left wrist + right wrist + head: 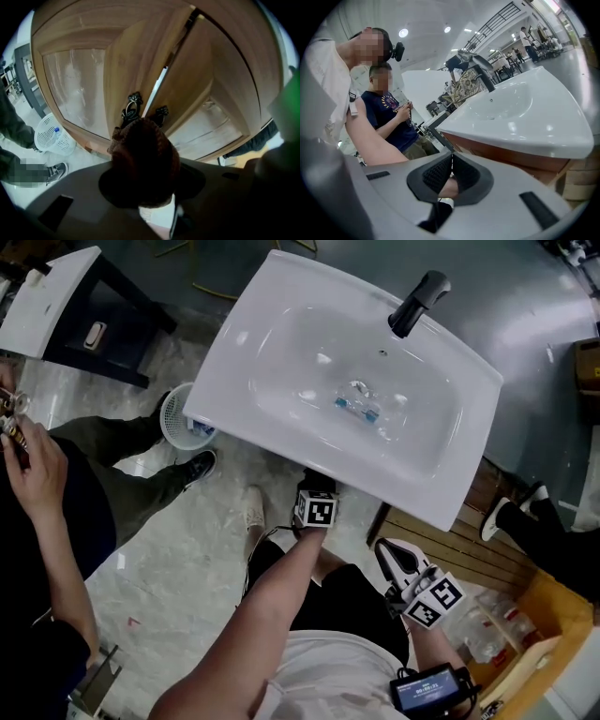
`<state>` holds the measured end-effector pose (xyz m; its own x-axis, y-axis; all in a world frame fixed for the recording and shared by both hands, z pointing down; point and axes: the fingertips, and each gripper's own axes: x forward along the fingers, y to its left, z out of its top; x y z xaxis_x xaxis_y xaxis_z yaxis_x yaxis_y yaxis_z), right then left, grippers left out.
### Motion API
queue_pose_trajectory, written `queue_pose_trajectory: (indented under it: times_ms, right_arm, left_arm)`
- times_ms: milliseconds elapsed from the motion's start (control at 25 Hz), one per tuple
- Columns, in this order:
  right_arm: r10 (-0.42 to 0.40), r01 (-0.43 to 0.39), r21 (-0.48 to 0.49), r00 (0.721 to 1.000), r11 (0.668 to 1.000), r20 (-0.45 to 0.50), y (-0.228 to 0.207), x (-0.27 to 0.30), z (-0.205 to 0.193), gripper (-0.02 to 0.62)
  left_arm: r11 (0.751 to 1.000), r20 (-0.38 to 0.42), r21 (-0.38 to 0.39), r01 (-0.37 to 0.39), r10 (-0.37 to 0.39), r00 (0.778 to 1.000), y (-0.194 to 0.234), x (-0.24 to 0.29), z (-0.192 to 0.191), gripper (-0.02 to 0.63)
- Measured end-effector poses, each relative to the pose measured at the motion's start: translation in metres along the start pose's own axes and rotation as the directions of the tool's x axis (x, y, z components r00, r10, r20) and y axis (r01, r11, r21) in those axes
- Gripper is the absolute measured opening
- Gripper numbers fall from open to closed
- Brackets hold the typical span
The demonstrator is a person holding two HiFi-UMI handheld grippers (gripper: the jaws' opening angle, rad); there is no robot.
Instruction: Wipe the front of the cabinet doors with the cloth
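"Over the sink [234, 362], looking down, your left gripper [317, 507] goes in under the white rim. You can't see the cloth from up here."

"And your right gripper [394, 561] hangs off to the side by your leg, away from the job."

"Now your left gripper view. Its jaws are clamped on the cloth [145, 164], a dark brown, knobbly wad. It sits just in front of the cabinet doors [124, 65], low down by the two black handles [131, 108]."

"I can't tell if it touches the wood. The doors are light wood with cloudy glass panels [77, 89], and there is a thin gap between them."

"So I think you're in the wiping step, about at the middle of the doors. Next you'd press the cloth flat and slide it over a panel — mind it doesn't catch on the handles."

"Last, your right gripper view. Its jaws are pressed together with nothing in them, and they point past the side of the sink toward the tap [480, 70]."
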<state>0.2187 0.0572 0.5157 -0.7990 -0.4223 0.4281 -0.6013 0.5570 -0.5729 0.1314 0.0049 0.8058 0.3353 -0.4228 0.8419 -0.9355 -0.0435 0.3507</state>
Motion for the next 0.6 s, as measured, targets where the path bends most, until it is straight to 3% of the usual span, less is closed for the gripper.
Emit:
queue_pose_trajectory:
  times_ms: [280,480,600]
  right_arm:
    - [0.035,-0.034,0.010,0.999,0.999,-0.013,-0.011,-0.007,0.000,0.014]
    - [0.033,-0.033,0.011,0.999,0.999,-0.015,-0.023,-0.020,-0.001,0.014]
    - [0.029,-0.028,0.017,0.999,0.999,-0.016,-0.030,-0.028,-0.004,0.014]
  left_arm:
    - [1.000,-0.002,0.014,0.024,-0.024,1.000,-0.031,0.010,-0.005,0.156]
    - [0.979,-0.013,0.181,0.089,-0.088,0.996,-0.070,0.028,-0.002,0.158]
    - [0.973,-0.019,0.208,0.096,-0.094,0.995,-0.078,0.033,-0.009,0.158]
